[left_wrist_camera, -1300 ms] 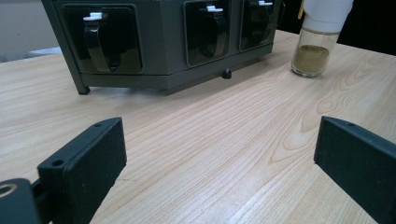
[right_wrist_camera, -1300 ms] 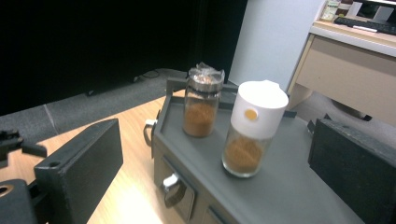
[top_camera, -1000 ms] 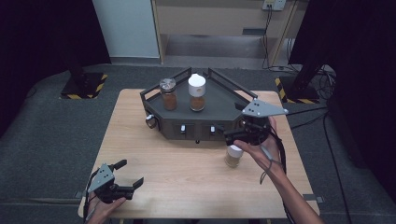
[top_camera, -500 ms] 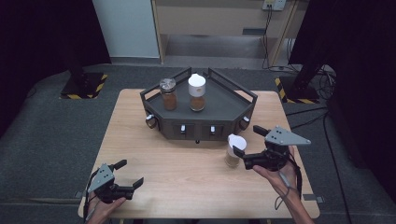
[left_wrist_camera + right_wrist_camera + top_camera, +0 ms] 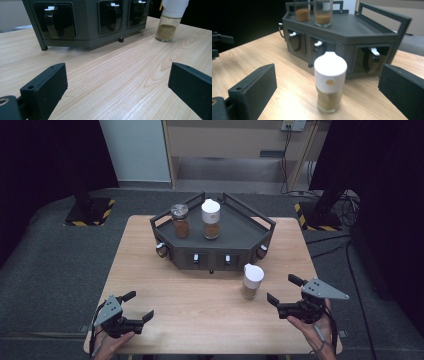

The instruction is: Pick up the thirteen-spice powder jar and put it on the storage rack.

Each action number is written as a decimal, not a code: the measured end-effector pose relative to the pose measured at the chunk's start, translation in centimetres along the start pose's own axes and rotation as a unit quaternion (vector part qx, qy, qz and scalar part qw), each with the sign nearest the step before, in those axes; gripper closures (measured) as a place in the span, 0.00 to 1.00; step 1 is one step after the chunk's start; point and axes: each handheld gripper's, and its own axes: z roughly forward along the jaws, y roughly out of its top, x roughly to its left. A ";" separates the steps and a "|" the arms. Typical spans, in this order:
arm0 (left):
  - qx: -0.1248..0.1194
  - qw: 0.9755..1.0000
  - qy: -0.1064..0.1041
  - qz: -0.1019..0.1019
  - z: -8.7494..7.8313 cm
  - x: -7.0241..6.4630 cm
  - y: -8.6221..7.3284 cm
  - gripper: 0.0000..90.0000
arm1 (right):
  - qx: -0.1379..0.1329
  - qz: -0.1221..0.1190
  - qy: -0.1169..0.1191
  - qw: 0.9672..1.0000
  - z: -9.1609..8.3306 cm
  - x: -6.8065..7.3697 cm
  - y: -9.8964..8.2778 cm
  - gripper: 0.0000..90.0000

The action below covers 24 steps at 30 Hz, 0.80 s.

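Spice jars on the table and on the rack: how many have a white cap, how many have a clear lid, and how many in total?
White-cap jars: 2, one on the rack, one on the table.
Clear-lid jars: 1, on the rack.
Total: 3 jars.
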 end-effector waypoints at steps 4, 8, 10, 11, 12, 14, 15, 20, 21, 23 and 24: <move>0.000 1.000 0.000 0.000 0.0 0.0 0.0 0.01 | 0.000 0.008 -0.002 1.000 -0.6 -0.2 -1.4 0.02; 0.000 1.000 -0.001 0.001 0.0 0.0 0.0 0.01 | 0.001 0.007 -0.009 1.000 -1.1 -0.2 -2.6 0.02; 0.000 1.000 -0.001 0.001 0.0 0.0 0.0 0.01 | 0.001 0.011 -0.009 1.000 -1.2 -0.3 -3.1 0.02; 0.000 1.000 -0.001 0.001 0.0 0.0 0.0 0.01 | 0.002 0.013 -0.010 1.000 -1.3 -0.3 -3.3 0.02; 0.000 1.000 -0.002 0.001 0.0 0.0 0.0 0.01 | 0.004 0.014 -0.012 1.000 -1.3 -0.4 -3.6 0.02; 0.000 1.000 -0.002 0.002 0.0 0.0 0.0 0.01 | 0.004 0.021 -0.011 1.000 -1.4 -0.6 -4.1 0.02; 0.001 1.000 -0.002 0.002 0.0 0.0 0.0 0.01 | 0.004 0.024 -0.012 1.000 -1.5 -0.6 -4.4 0.02; 0.000 1.000 -0.002 0.002 0.0 0.0 0.0 0.01 | 0.009 0.029 -0.014 0.999 -1.5 -0.7 -5.3 0.02; 0.000 1.000 -0.002 0.002 0.0 0.0 0.0 0.01 | 0.011 0.031 -0.015 0.999 -1.4 -0.7 -5.4 0.03; 0.000 1.000 -0.002 0.002 0.0 0.0 0.0 0.01 | 0.012 0.032 -0.015 0.999 -1.4 -0.8 -5.6 0.03; 0.000 1.000 -0.003 0.003 0.0 0.0 0.0 0.01 | 0.011 0.032 -0.015 0.999 -1.4 -0.8 -5.7 0.03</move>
